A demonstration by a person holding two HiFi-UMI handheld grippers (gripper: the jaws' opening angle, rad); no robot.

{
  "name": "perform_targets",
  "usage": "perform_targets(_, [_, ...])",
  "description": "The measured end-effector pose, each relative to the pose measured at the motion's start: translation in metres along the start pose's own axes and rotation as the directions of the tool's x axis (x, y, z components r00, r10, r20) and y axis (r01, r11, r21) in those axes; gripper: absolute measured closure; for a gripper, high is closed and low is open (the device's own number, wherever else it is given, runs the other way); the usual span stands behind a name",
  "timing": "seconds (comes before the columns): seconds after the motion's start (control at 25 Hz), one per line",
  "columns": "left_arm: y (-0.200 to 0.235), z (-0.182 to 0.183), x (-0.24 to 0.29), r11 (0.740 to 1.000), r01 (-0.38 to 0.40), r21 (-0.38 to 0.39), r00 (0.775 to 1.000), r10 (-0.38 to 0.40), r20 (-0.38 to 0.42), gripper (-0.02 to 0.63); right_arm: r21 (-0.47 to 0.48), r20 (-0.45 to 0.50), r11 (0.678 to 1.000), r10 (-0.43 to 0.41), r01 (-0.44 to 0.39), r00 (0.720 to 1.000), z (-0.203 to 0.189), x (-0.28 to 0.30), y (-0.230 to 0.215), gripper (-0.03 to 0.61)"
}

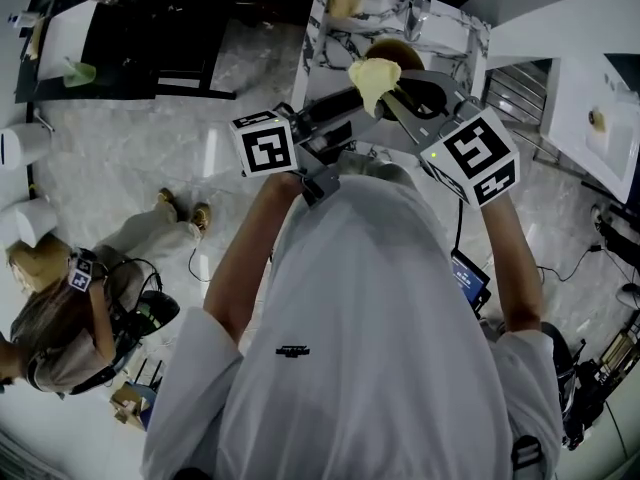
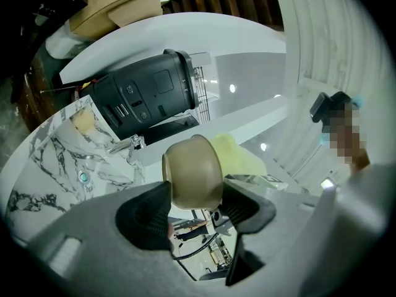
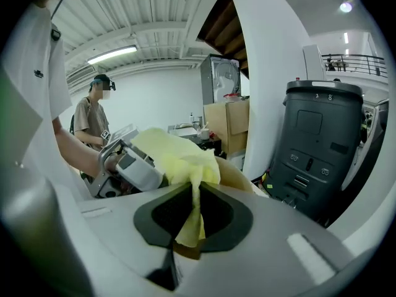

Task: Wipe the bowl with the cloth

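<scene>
A tan bowl point(image 2: 192, 172) is held on its side in the air, my left gripper point(image 2: 197, 192) shut on its wall with one jaw on each side. In the head view the bowl point(image 1: 398, 52) shows above the marble table, and the left gripper point(image 1: 345, 103) reaches to it from the left. A yellow cloth point(image 3: 179, 156) is bunched against the bowl's rim point(image 3: 238, 175). My right gripper point(image 3: 195, 198) is shut on a tail of that cloth. From above, the cloth point(image 1: 373, 80) covers the bowl's near side, with the right gripper point(image 1: 412, 103) just to its right.
A marble-topped table point(image 1: 330, 28) stands ahead, under the bowl. A big black machine point(image 3: 315, 147) rises close on the right, with a cardboard box point(image 3: 229, 125) behind. A person point(image 1: 70, 308) sits on the floor at lower left. White counters point(image 1: 590, 118) run along the right.
</scene>
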State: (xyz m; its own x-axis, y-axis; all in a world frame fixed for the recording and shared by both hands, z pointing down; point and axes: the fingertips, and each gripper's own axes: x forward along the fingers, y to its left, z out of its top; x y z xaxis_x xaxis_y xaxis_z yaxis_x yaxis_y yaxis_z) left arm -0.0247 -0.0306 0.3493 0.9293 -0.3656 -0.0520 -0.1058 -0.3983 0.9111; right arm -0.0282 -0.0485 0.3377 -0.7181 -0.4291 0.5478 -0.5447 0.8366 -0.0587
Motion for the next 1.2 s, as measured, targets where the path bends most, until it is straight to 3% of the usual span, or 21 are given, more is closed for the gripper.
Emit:
perform_targets(0.24, [-0.001, -0.016, 0.005, 1.000, -0.003, 0.024, 0.999, 0.004, -0.052, 0.353, -0.022, 0.003, 1.000, -0.015, 0.015, 1.000, 0.004, -0.001, -0.017, 0.540])
perform_targets(0.52, [-0.003, -0.006, 0.006, 0.999, 0.006, 0.041, 1.000, -0.004, -0.027, 0.353, -0.026, -0.078, 0.994, -0.109, 0.107, 0.991, -0.020, -0.009, -0.038, 0.540])
perform_targets(0.68, [-0.001, 0.001, 0.004, 1.000, -0.009, 0.027, 1.000, 0.009, 0.005, 0.353, -0.032, -0.100, 0.993, -0.118, 0.115, 0.988, -0.029, -0.022, -0.039, 0.540])
perform_targets(0.92, [0.003, 0.009, 0.003, 1.000, -0.017, 0.026, 0.999, 0.016, 0.028, 0.354, 0.001, -0.109, 0.999, -0.036, 0.036, 0.993, -0.028, -0.022, -0.022, 0.540])
perform_targets(1.2, [-0.002, -0.001, 0.004, 1.000, -0.006, 0.028, 1.000, 0.006, 0.011, 0.354, -0.012, -0.056, 0.988, 0.151, -0.152, 0.987, -0.014, -0.006, 0.007, 0.540])
